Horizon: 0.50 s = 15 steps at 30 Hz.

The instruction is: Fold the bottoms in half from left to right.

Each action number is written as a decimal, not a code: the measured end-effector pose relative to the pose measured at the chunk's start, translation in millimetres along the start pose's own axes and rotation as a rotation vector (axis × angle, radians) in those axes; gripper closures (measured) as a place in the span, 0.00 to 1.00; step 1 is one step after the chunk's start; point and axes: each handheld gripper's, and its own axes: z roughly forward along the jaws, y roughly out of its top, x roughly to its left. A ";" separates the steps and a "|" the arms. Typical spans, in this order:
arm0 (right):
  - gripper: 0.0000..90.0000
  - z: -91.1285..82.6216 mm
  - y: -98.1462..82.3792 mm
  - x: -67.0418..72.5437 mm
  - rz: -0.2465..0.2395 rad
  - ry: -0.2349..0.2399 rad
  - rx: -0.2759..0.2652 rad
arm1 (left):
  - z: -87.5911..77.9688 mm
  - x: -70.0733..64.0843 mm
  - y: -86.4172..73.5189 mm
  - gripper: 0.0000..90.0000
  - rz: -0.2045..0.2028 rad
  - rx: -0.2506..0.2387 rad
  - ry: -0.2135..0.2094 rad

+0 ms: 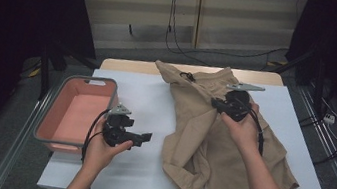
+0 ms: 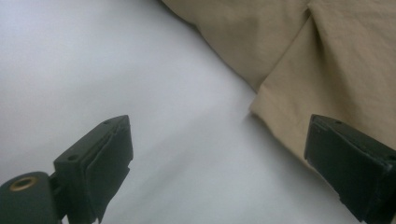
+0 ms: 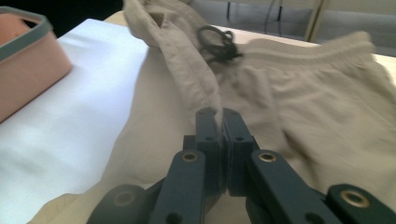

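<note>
1. High view: a pair of tan shorts [image 1: 222, 143] lies crumpled on the white surface [image 1: 150, 102], waistband at the far end, legs toward the person.
   - The right hand-held gripper [image 1: 216, 103] sits over the upper middle of the shorts, held by the right hand [image 1: 242, 128]. Its jaws point left and meet the cloth at a raised fold.
   - The left hand-held gripper [image 1: 146, 136] is held by the left hand [image 1: 103, 148] over bare surface. The shorts' left edge lies just beyond its jaw tips, to its right, apart from them.
   - A pink bin with a grey rim [image 1: 75, 111] stands on the far side of the left hand-held gripper from the shorts, at the surface's left edge.

2. Left gripper view: the jaws stand wide apart, released, with nothing between them but white surface [image 2: 116, 70].
   - The shorts [image 2: 327, 56] fill the upper right. One hemmed corner reaches down just ahead of the right-hand jaw; whether it touches that jaw I cannot tell.

3. Right gripper view: the jaws are clenched together on a thin ridge of the shorts [image 3: 299, 112], which rises from between the tips and runs away toward the waistband.
   - A black drawstring [image 3: 217, 42] lies coiled ahead of the jaws near the elastic waist.
   - The pink bin [image 3: 28, 60] stands off to the left, well apart, with white surface [image 3: 70, 107] between it and the cloth.
</note>
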 end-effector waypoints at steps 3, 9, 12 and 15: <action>0.98 -4.5 -5.6 -13.1 0.028 -0.025 -0.001 | 0.4 -0.1 0.1 0.09 0.008 0.005 0.000; 0.98 -13.9 -15.7 -39.2 0.056 -0.083 0.011 | 1.3 0.0 -0.5 0.09 0.009 0.007 0.008; 0.98 -17.6 -20.7 -49.9 0.073 -0.101 0.017 | 1.5 -0.4 -0.4 0.09 0.015 0.012 0.010; 0.98 -19.8 -28.0 -63.5 0.091 -0.129 0.032 | 1.4 -0.3 -0.5 0.09 0.020 0.013 0.013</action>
